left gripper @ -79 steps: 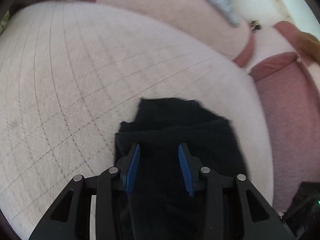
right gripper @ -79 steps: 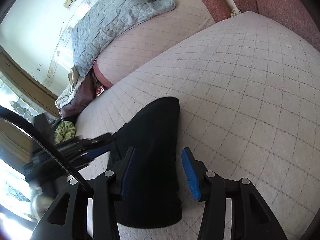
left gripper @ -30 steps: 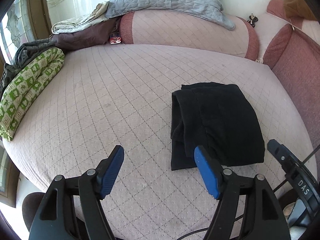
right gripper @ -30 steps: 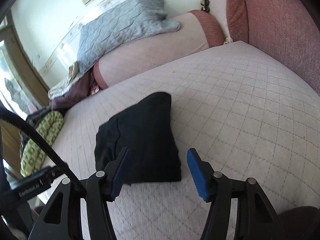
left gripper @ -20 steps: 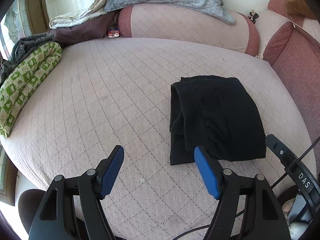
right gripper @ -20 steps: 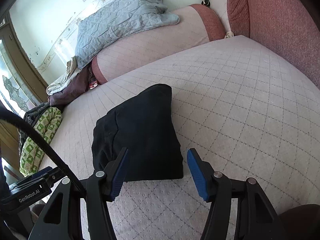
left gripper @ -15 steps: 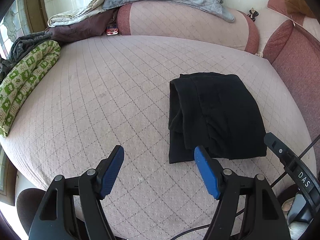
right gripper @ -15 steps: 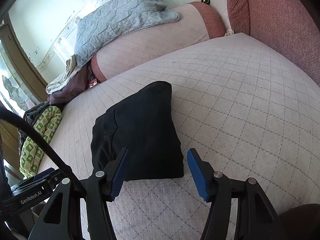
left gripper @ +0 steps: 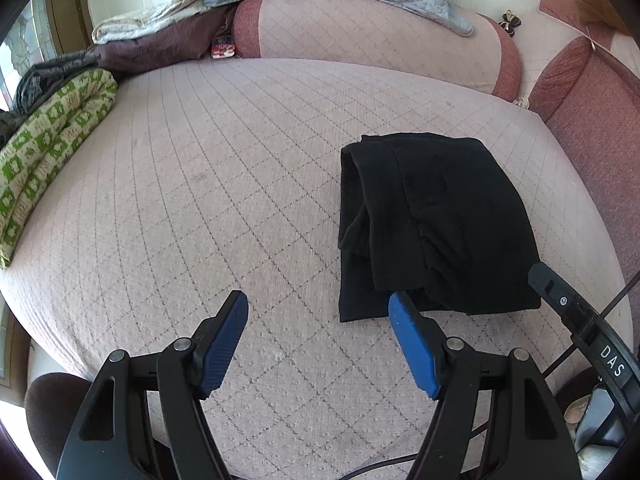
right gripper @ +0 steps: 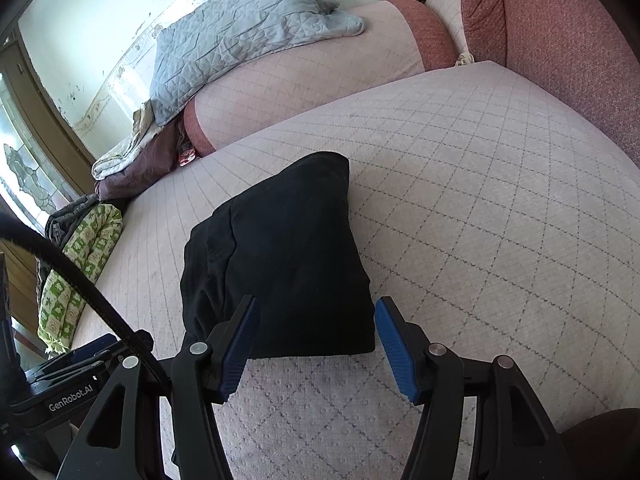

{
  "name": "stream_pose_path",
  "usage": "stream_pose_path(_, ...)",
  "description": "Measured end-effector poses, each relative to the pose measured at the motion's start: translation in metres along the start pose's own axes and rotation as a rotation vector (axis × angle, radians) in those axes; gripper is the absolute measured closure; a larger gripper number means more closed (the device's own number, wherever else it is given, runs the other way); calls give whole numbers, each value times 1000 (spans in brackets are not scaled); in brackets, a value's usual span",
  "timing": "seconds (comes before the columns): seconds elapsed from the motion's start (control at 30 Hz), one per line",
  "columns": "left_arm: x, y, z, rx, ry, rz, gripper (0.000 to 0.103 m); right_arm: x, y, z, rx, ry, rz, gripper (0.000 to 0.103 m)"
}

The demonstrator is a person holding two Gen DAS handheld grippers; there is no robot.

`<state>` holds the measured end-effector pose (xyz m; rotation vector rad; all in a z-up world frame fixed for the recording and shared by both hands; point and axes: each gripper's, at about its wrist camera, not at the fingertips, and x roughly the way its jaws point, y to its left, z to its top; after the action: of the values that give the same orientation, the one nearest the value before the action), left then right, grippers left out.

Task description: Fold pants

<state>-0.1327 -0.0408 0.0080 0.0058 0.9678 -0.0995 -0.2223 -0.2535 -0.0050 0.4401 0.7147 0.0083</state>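
I see the black pants (left gripper: 432,220) folded into a compact bundle on the quilted pink mattress (left gripper: 200,200), long axis running away from me toward the bolster (left gripper: 376,36). My left gripper (left gripper: 318,320) and right gripper (right gripper: 314,326) both hang above the near edge, jaws spread, holding nothing. Readable lettering: "DAS" and "GenRobot.AI" on the rigs.

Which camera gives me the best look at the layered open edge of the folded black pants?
The left wrist view: the pants lie in full there, stacked layers showing along their left edge. In the right wrist view the pants show mostly the smooth top, with the near edge partly behind the open right gripper.
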Motion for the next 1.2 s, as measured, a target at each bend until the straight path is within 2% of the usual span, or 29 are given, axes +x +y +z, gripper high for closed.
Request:
stream_pose_path(0.1, 5, 8, 1, -37, 23, -36, 31, -1, 1, -1, 2, -4, -6, 37)
stream_pose_path(0.27, 15, 25, 12, -119, 65, -189, 31, -16, -2, 10, 4, -43, -4, 37)
stream_pose_path(0.4, 34, 24, 30, -121, 85, -288, 31, -22, -12, 35, 1, -58, -19, 34)
stream_pose_path(0.47, 49, 21, 40, -111, 103, -315, 31, -17, -15, 48, -6, -34, -14, 30)
stream_pose_path(0.6, 78, 17, 59, -101, 146, -376, 31, 11, -22, 72, -7, 73, 10, 29)
stream_pose_path(0.77, 107, 11, 78, -86, 194, -447, 30, 58, -35, 88, 75, 188, 70, 29)
stream_pose_path(0.9, 122, 2, 92, -56, 203, -502, 21, 95, -45, 92, 176, 245, 103, 25)
stream_pose_path(1.03, 135, -7, 101, -15, 223, -567, 5, 114, -52, 91, 245, 246, 168, 19)
stream_pose_path(1.1, 137, -9, 102, -5, 213, -593, 1, 120, -54, 88, 263, 246, 212, 18)
stream_pose_path(1.2, 137, -7, 100, -17, 187, -638, 1, 123, -53, 88, 260, 243, 247, 14)
